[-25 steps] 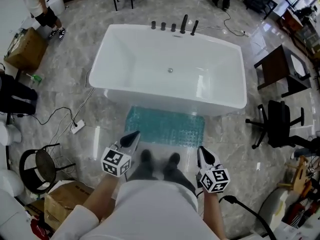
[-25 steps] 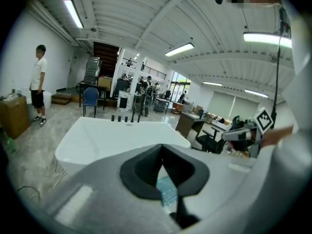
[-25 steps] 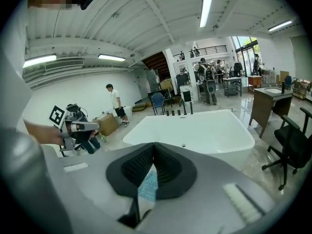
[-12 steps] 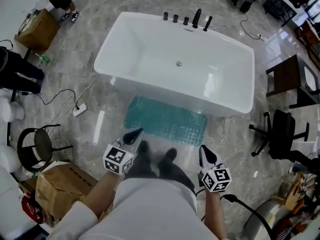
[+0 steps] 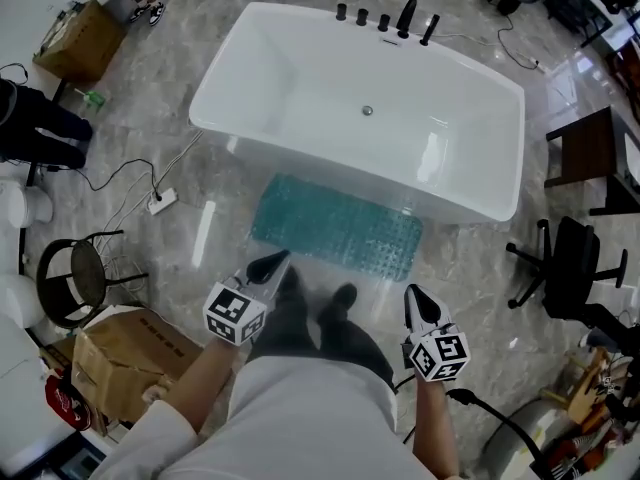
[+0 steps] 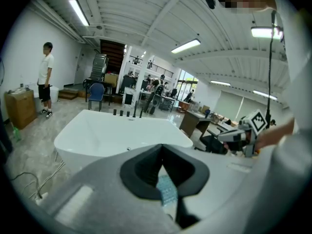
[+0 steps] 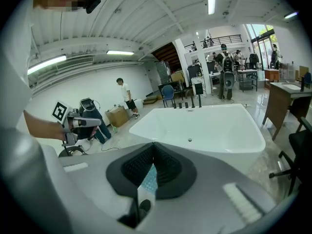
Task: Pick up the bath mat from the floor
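Note:
A teal bubbled bath mat (image 5: 337, 225) lies flat on the marble floor along the front of the white bathtub (image 5: 300, 98). My left gripper (image 5: 270, 265) is shut and empty, held just short of the mat's near left edge. My right gripper (image 5: 418, 301) is also shut and empty, near the mat's right end and a little back from it. In the left gripper view a sliver of the mat (image 6: 167, 191) shows past the shut jaws. The right gripper view shows a strip of the mat (image 7: 148, 179) in the same way. My feet stand between the two grippers.
A power strip (image 5: 161, 202) with cables lies on the floor at the left. A wire stool (image 5: 78, 283) and a cardboard box (image 5: 125, 358) stand at lower left. An office chair (image 5: 570, 268) and a dark table (image 5: 592, 158) are at the right. A person stands far off by boxes.
The view has moved closer to the bathtub and the mat. Both grippers have come forward and lower toward the mat's near edge. Both stay shut.

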Demonstrator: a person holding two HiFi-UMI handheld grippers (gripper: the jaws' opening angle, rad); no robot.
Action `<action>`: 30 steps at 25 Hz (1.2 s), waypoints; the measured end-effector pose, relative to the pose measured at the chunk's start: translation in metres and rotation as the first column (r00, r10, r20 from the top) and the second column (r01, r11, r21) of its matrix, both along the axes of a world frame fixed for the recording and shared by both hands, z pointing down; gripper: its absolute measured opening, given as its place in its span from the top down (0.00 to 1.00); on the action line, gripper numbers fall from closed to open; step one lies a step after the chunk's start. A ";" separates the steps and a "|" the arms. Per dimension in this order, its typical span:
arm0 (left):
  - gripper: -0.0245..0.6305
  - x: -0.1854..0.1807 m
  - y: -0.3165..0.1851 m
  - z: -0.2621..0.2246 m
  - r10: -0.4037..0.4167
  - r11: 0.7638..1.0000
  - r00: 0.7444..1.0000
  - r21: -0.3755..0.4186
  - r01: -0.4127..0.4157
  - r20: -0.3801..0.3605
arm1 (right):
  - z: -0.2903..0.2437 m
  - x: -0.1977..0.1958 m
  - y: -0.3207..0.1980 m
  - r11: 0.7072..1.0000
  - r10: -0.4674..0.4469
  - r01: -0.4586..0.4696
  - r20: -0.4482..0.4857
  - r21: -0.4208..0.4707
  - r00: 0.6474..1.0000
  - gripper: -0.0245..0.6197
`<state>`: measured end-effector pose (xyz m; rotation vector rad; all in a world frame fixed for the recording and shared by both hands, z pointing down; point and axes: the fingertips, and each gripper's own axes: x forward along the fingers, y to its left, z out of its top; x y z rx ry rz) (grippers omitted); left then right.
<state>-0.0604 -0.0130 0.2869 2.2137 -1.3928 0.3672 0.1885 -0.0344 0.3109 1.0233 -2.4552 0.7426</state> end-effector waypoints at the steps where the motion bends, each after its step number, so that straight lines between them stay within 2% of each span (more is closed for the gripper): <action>1: 0.96 -0.003 -0.001 0.005 -0.011 1.000 1.000 -0.011 0.011 0.006 | 0.003 0.000 -0.001 1.000 -0.003 0.003 -0.005 -0.004 1.000 0.95; 7: 0.96 -0.020 -0.008 0.031 -0.047 0.995 0.998 -0.081 0.050 0.033 | 0.019 -0.004 -0.009 1.000 -0.009 0.009 -0.028 -0.011 1.000 0.95; 11: 0.96 -0.026 -0.019 0.040 -0.048 0.995 0.999 -0.092 0.050 0.023 | 0.033 -0.008 -0.018 1.000 0.002 -0.003 -0.035 -0.029 0.999 0.95; 17: 0.96 -0.010 -0.029 0.041 0.087 0.996 0.991 -0.011 -0.088 -0.103 | 0.047 -0.021 -0.030 1.000 0.009 -0.009 0.026 0.002 1.000 0.95; 30: 0.96 -0.025 -0.056 0.120 0.058 0.995 0.997 -0.083 -0.062 -0.056 | 0.124 -0.035 -0.057 1.000 -0.014 0.014 0.036 -0.024 0.999 0.95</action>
